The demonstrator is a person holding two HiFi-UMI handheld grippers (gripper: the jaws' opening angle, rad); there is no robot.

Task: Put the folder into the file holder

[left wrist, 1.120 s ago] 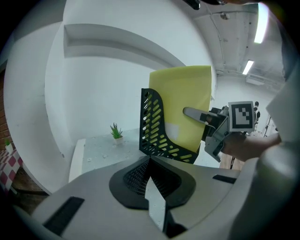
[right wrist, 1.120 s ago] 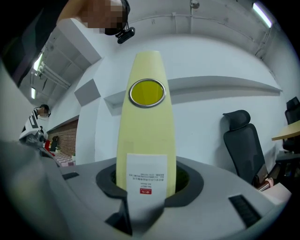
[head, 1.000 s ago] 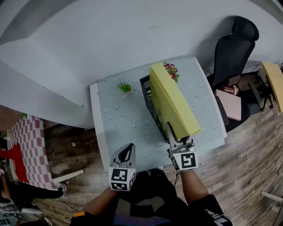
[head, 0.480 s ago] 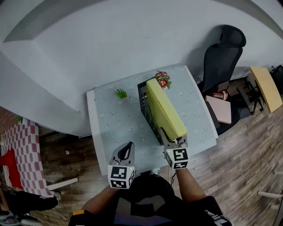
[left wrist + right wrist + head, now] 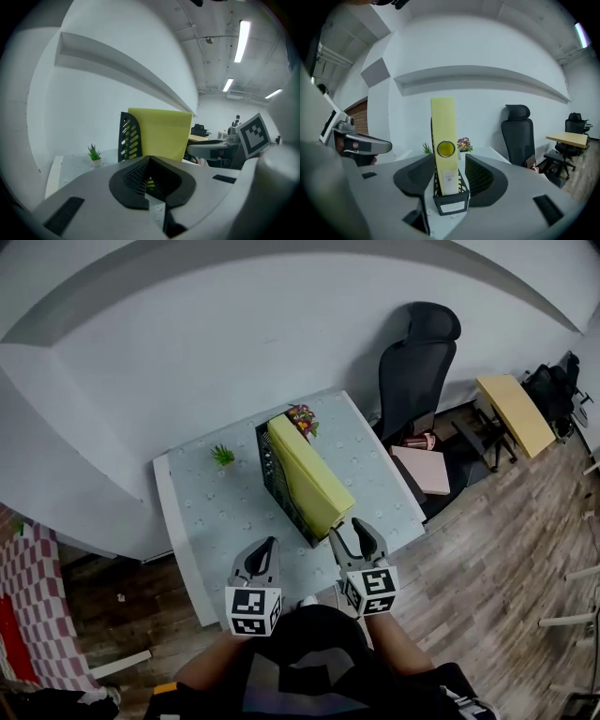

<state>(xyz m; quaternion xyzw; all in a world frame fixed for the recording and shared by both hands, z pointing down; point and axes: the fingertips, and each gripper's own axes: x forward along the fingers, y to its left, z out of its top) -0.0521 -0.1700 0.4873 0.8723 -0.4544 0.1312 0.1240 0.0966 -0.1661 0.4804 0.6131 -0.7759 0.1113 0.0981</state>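
Observation:
A yellow folder (image 5: 302, 477) stands upright in the black mesh file holder (image 5: 272, 486) on the pale table (image 5: 202, 512). In the right gripper view the folder's spine (image 5: 443, 126), with a round ring hole, faces me inside the holder (image 5: 451, 202). My right gripper (image 5: 354, 535) is open near the table's front edge, short of the folder and not touching it; its jaws (image 5: 449, 165) frame the spine from a distance. My left gripper (image 5: 266, 547) is shut and empty, left of the holder; past its tips (image 5: 150, 161) the folder (image 5: 161, 133) and holder (image 5: 129, 138) show.
A small green plant (image 5: 223, 456) and a pot of flowers (image 5: 302, 415) stand at the table's back. A black office chair (image 5: 417, 352) is to the right, with a pink item (image 5: 422, 470) beside it and a wooden desk (image 5: 511, 409) farther right.
The right gripper let go of the folder and drew back toward me. The folder went from leaning, held at its near end, to standing in the holder. The left gripper stayed put.

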